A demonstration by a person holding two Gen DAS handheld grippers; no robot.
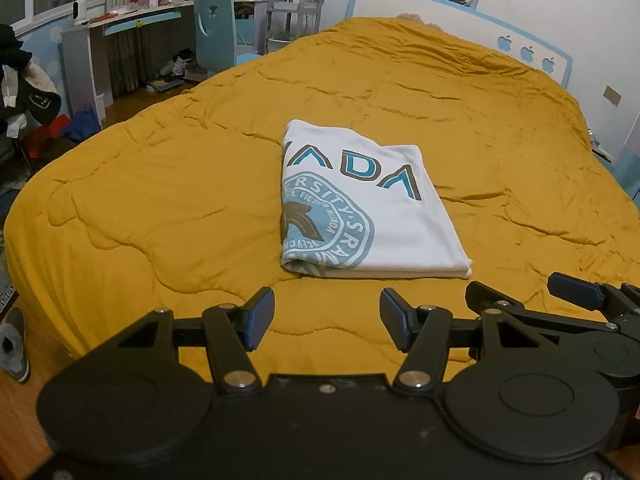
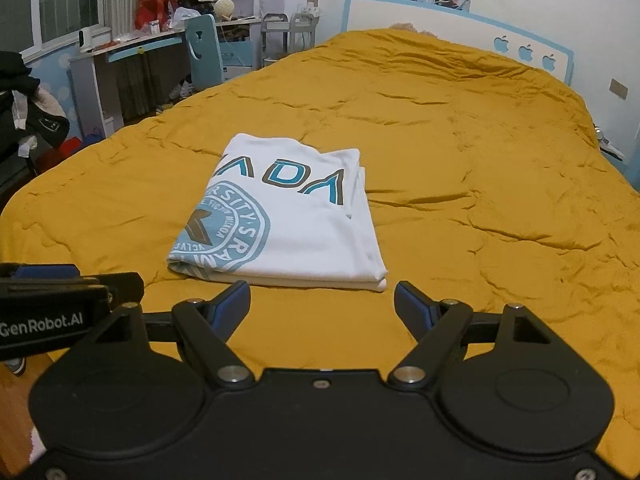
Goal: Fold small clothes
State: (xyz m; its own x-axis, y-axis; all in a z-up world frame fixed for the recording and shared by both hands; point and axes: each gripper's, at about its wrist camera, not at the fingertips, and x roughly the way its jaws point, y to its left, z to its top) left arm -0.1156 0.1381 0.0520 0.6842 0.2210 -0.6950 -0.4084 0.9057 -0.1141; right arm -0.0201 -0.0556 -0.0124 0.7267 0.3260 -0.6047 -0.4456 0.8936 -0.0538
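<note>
A white T-shirt (image 1: 360,208) with blue and brown lettering and a round blue emblem lies folded into a neat rectangle on the mustard-yellow quilt (image 1: 180,200). My left gripper (image 1: 327,318) hovers open just short of the shirt's near edge, nothing between its blue pads. In the right wrist view the same T-shirt (image 2: 288,224) lies ahead and slightly left of my right gripper (image 2: 322,306), which is also open and empty. The right gripper (image 1: 528,292) shows at the lower right of the left wrist view, and part of the left gripper's body (image 2: 48,300) at the left edge of the right wrist view.
The quilt covers a wide bed with a white and blue headboard (image 1: 460,12) at the far end. Left of the bed stand a desk (image 1: 120,28), a blue chair (image 1: 216,28), hanging clothes (image 1: 24,80) and shoes on the wooden floor (image 1: 14,344).
</note>
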